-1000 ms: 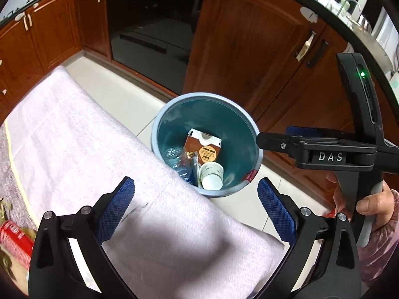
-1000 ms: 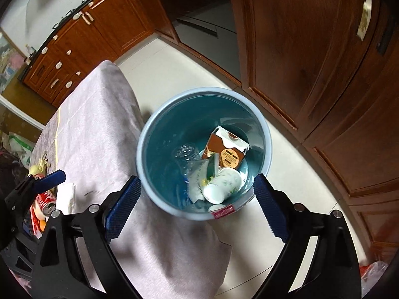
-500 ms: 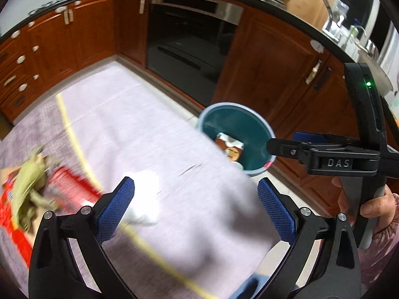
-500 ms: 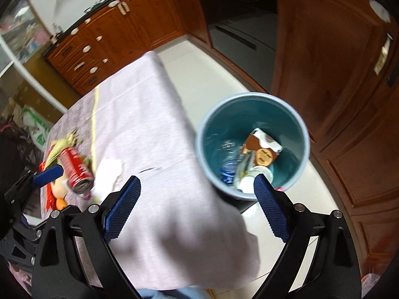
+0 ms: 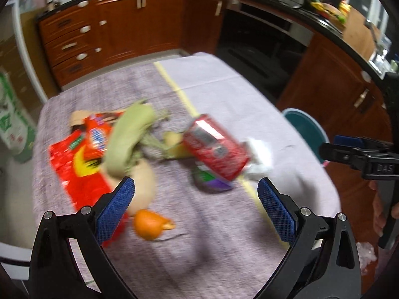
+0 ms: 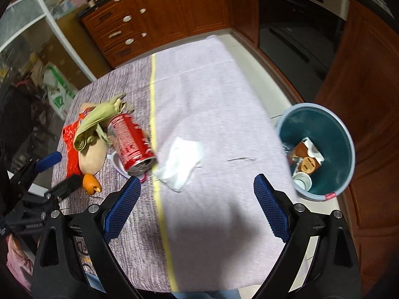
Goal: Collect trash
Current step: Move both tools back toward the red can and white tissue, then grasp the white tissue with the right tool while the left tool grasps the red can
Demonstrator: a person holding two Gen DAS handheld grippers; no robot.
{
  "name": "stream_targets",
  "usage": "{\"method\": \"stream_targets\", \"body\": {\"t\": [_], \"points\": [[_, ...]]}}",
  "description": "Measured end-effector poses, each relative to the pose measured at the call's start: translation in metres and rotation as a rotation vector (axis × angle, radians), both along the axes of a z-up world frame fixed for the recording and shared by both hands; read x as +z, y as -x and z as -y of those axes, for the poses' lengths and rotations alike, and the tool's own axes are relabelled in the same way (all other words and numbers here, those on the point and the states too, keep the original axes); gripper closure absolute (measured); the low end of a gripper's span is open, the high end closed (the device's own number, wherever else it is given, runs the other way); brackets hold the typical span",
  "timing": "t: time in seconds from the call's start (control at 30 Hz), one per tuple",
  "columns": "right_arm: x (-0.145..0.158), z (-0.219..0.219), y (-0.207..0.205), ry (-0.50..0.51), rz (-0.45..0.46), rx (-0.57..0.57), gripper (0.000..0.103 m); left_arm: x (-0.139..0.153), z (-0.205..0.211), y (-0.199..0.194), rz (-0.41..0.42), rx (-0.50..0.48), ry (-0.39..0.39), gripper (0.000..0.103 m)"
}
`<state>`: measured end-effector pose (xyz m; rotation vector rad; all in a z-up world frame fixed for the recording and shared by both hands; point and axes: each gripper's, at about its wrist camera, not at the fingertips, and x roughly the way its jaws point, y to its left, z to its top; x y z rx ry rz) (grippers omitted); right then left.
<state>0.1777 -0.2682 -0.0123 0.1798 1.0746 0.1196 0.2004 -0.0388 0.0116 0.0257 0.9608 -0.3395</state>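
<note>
A red soda can (image 5: 215, 147) (image 6: 131, 144) lies on its side on the cloth-covered table, next to a crumpled white tissue (image 5: 259, 155) (image 6: 182, 164). Left of the can are a green corn husk (image 5: 129, 137) (image 6: 99, 120), a red snack wrapper (image 5: 77, 164) (image 6: 68, 134) and an orange peel (image 5: 149, 224) (image 6: 90, 183). The teal bin (image 6: 321, 129) (image 5: 303, 127) stands on the floor off the table's right end, holding a carton, a paper cup and a bottle. My left gripper (image 5: 195, 206) hovers open above the table near the can. My right gripper (image 6: 197, 205) is open over the tissue's near side.
A tan rounded object (image 6: 91, 155) lies under the husk. A white lid (image 6: 117, 163) peeks from beneath the can. Wooden kitchen cabinets (image 6: 149, 25) and a dark oven (image 6: 296, 32) line the far side. A yellow stripe (image 6: 159, 199) runs across the table cloth (image 6: 212, 99).
Both grippers have swung left, away from above the bin and back over the table. The can, tissue, husk and wrapper have come into view; the bin has shifted to the right edge.
</note>
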Motion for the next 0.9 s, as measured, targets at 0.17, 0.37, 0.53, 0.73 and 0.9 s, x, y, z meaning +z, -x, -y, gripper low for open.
{"method": "stream_targets", "body": {"t": [0.17,0.37,0.53,0.73,0.9], "points": [[-0.022,-0.018,-0.012,0.012,-0.042,0.021,0.015,-0.013,-0.022,-0.011,-0.024,0.034,0.013,0.004],[-0.061,-0.032,-0.028,0.023,-0.093,0.058,0.015,-0.025,-0.023,-0.022,-0.047,0.030,0.012,0.004],[-0.083,-0.039,-0.041,0.028,-0.119,0.077,0.026,-0.027,-0.016,-0.025,-0.046,0.005,0.012,0.004],[-0.093,-0.051,-0.049,0.060,-0.111,0.123,0.040,-0.031,-0.005,-0.026,-0.052,-0.029,-0.007,0.004],[-0.094,-0.056,-0.048,0.115,-0.078,0.137,0.058,-0.032,0.000,-0.029,-0.057,-0.041,-0.012,0.004]]}}
